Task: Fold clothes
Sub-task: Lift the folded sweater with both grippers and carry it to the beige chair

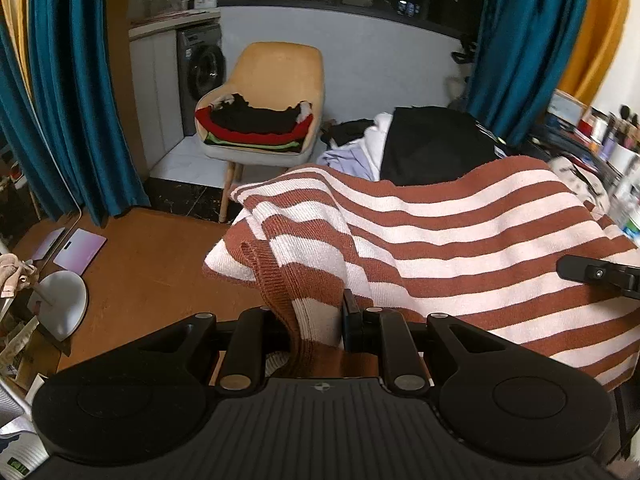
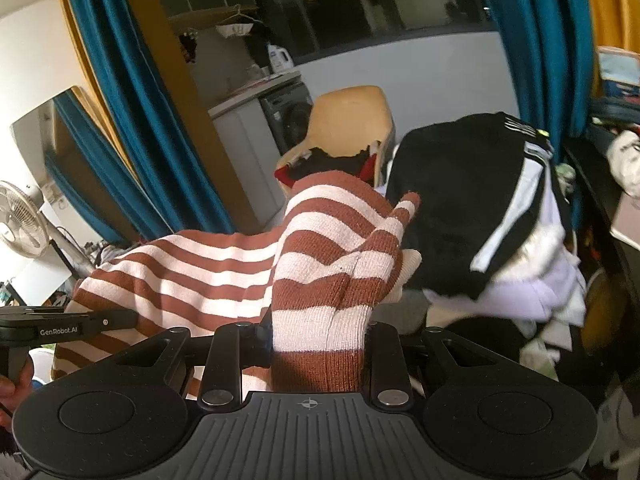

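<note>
A rust-and-white striped knit sweater (image 1: 440,240) hangs spread between my two grippers, held up in the air. My left gripper (image 1: 316,320) is shut on a bunched edge of it with the ribbed hem. My right gripper (image 2: 320,332) is shut on another bunched part of the sweater (image 2: 320,264). The right gripper also shows at the right edge of the left wrist view (image 1: 600,274), and the left gripper shows at the left edge of the right wrist view (image 2: 68,326). The fingertips are hidden by the fabric.
A yellow chair (image 1: 276,80) holds a stack of folded clothes (image 1: 256,128). A pile of unfolded clothes with a black garment (image 1: 436,144) lies beyond the sweater. Teal curtains (image 1: 76,92), a washing machine (image 1: 200,68), a fan base (image 1: 60,300) and a cluttered desk (image 1: 600,132) surround the wooden floor.
</note>
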`<state>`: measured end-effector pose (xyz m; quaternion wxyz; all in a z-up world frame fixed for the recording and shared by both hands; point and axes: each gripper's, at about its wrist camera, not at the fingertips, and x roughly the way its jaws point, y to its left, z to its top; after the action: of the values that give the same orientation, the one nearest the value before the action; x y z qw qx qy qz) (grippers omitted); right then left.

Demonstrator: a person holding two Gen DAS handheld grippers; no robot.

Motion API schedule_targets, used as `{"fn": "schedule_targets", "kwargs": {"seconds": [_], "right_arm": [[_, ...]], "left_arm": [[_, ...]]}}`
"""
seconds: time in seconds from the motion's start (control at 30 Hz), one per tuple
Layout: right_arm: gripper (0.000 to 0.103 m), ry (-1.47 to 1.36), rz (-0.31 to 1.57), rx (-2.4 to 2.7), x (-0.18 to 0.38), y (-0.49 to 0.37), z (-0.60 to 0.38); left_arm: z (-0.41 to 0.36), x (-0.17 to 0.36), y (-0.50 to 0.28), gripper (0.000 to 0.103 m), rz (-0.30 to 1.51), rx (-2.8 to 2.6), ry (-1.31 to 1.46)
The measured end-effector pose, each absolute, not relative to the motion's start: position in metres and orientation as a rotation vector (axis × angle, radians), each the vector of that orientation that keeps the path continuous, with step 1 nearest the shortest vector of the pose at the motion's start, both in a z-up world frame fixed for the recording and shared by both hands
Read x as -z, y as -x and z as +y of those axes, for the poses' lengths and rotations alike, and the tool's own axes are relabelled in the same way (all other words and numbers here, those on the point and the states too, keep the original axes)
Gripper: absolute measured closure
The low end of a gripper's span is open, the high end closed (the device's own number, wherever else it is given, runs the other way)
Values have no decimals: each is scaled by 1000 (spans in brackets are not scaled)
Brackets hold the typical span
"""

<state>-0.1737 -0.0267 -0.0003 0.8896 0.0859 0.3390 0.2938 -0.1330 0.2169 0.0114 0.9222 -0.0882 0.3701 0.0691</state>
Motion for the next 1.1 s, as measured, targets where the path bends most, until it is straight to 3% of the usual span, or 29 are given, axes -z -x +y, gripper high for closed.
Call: {"fn": "schedule_targets", "kwargs": {"seconds": [0.4,0.8,1.1], "right_arm": [[79,-172,767,-593,32,66,30],[79,-238,791,-466,30,-20,214],[79,-244,810,-417,36,-68,311]], "left_arm": [[283,12,47,84,796,-110,196],[468,-3,-51,84,793,0,90],[543,9,-99,84,826,40,124]]}}
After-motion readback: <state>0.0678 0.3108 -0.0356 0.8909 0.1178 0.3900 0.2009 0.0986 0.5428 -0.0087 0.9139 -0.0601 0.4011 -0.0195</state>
